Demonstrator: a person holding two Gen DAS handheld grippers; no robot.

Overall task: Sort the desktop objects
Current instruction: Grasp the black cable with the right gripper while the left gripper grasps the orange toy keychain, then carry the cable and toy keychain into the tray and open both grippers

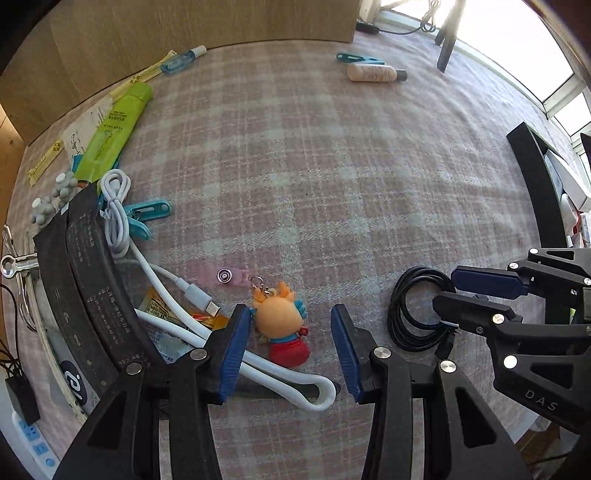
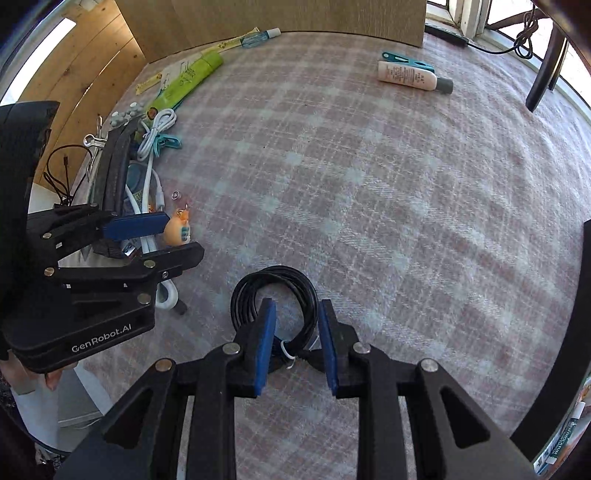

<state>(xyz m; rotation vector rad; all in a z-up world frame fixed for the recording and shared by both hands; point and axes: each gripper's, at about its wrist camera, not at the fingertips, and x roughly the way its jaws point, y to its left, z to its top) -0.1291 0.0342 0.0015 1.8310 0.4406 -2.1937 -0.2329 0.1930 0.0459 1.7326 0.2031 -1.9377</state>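
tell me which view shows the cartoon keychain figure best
The left wrist view: the cartoon keychain figure lies in full sight on the plaid cloth, orange head, red base and metal ring all clear. In the right wrist view it is small and far off, partly hidden behind the left hand-held gripper.

I'm looking at a pink-and-grey plaid tablecloth (image 2: 369,184) covering the table, a wooden panel (image 1: 207,22) standing along its far edge, and bright daylight pouring through windows (image 1: 554,66) at the right.
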